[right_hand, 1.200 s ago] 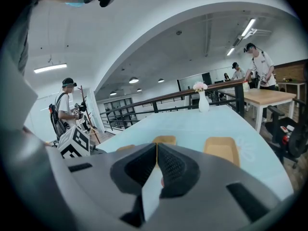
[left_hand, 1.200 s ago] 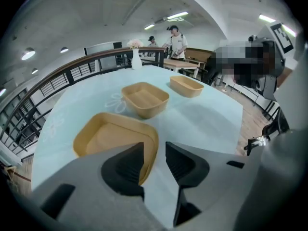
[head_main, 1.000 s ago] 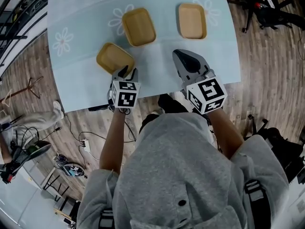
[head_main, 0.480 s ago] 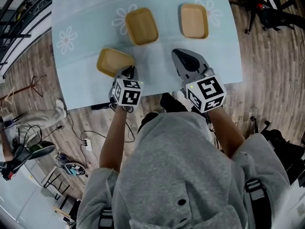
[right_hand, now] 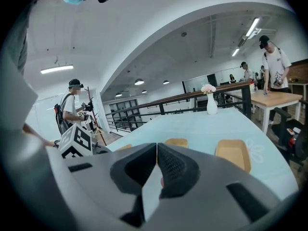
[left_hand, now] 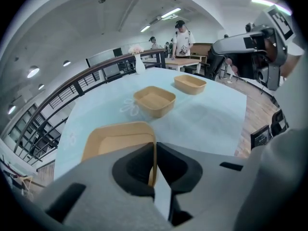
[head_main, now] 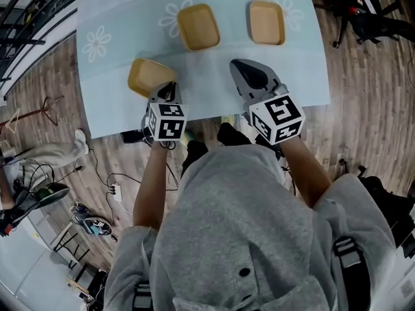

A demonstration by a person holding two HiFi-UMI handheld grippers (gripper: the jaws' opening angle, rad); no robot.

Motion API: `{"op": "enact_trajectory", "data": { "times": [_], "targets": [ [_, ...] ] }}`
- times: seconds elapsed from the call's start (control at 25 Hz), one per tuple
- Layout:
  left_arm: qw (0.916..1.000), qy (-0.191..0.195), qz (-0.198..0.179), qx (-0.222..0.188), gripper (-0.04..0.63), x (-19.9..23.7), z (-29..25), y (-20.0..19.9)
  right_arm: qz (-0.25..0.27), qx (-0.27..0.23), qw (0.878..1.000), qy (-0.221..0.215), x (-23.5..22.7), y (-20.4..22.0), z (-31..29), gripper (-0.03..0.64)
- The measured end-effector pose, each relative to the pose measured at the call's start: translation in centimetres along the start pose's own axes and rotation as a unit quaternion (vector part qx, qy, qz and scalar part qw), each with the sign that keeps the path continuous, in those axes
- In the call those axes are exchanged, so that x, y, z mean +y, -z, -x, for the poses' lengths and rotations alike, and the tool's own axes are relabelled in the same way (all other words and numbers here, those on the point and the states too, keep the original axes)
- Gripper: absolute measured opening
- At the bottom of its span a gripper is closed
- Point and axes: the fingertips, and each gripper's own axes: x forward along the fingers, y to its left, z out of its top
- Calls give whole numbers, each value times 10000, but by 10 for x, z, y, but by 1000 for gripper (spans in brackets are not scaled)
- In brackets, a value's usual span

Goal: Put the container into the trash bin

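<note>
Jaws of left gripper (head_main: 166,91) closing on one container (head_main: 146,76) of three

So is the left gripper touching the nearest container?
Touching. In the left gripper view, the left gripper has its jaws closing on the container, with the near wall pinched between them.

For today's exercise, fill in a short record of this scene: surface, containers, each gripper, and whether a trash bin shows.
table: pale blue flowered cloth
near container: tan, empty, front left
far containers: two, tan, empty
left gripper: jaws closing on the near container's rim
right gripper: shut, empty
trash bin: not in view
</note>
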Motion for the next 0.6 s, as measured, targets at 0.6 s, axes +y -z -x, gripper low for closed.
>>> {"op": "enact_trajectory", "data": {
  "times": [0.6],
  "targets": [
    [9983,-356,400,-247,32,62,69,67,378,-73,9990,-204,103,-10,-20,28]
  ]
}}
